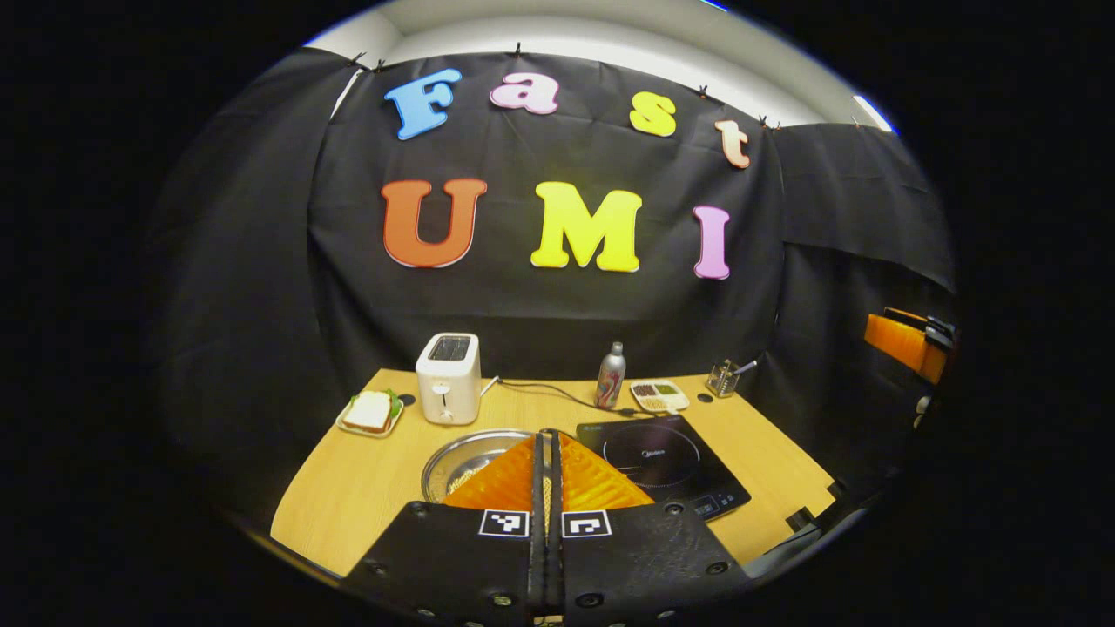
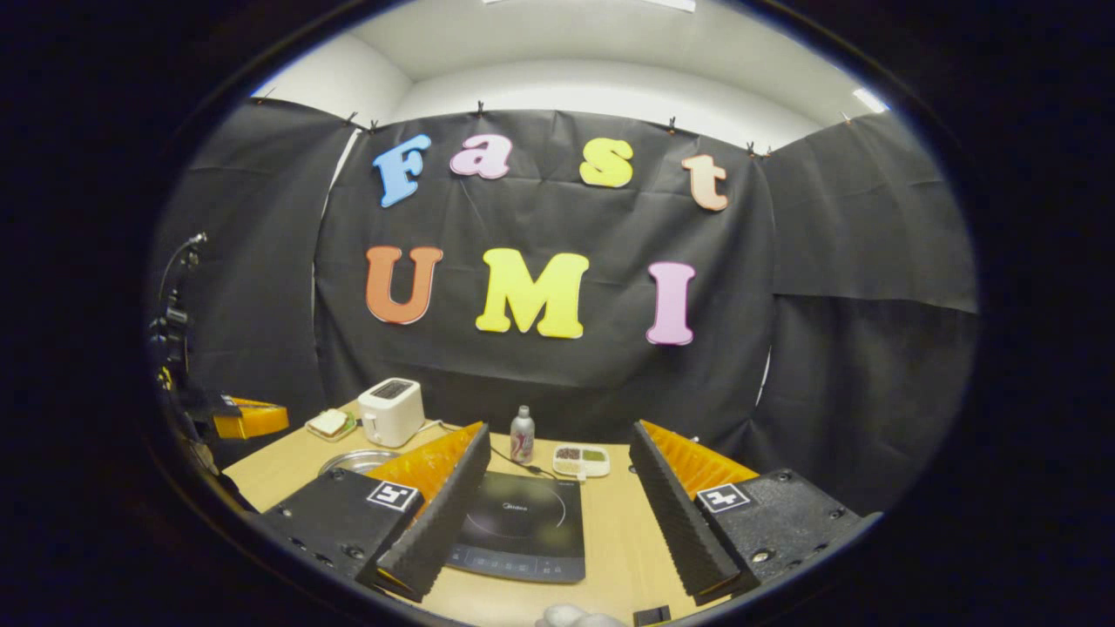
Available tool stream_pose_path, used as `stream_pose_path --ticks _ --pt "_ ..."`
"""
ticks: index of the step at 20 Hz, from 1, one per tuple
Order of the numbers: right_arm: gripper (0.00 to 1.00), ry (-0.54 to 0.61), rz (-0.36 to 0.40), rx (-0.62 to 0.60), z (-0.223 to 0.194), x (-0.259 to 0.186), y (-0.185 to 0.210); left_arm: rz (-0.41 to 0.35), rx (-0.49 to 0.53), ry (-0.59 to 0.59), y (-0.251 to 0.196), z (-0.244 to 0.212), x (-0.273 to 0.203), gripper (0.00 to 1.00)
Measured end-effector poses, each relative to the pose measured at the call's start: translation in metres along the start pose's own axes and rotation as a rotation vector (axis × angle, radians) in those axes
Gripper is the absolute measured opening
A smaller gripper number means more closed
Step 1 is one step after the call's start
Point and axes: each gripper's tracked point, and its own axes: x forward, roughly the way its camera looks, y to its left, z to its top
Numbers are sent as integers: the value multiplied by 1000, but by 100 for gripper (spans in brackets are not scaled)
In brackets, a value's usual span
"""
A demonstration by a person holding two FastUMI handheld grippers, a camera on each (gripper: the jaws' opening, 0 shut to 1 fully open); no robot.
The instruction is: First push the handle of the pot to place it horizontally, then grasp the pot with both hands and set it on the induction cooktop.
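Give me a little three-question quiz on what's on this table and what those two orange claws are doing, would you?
1. True or false: the left gripper has its fingers closed together.
2. What stands right behind the induction cooktop?
A. the toaster
B. a bottle
C. the sandwich plate
3. Fill in: the pot sits on the table between the cooktop and the ____ side, in front of the toaster.

Key
1. True; the right gripper is the one spread wide open.
2. B, the bottle.
3. Sandwich; the sandwich plate lies beside the toaster.
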Motion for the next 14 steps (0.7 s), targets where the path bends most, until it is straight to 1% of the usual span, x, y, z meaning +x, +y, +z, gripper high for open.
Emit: stream_pose_path --ticks 4,9,11,14 --pt "100 46 14 8 -13 6 -3 11 -36 151 3 -69 16 0" --pt "100 68 13 24 -21 12 -10 38 -65 362 17 -158 27 0" --pt "100 76 7 19 -26 13 -14 56 -97 437 24 -186 31 0" --pt "100 84 -8 18 -28 16 -21 83 -80 515 39 -215 35 0"
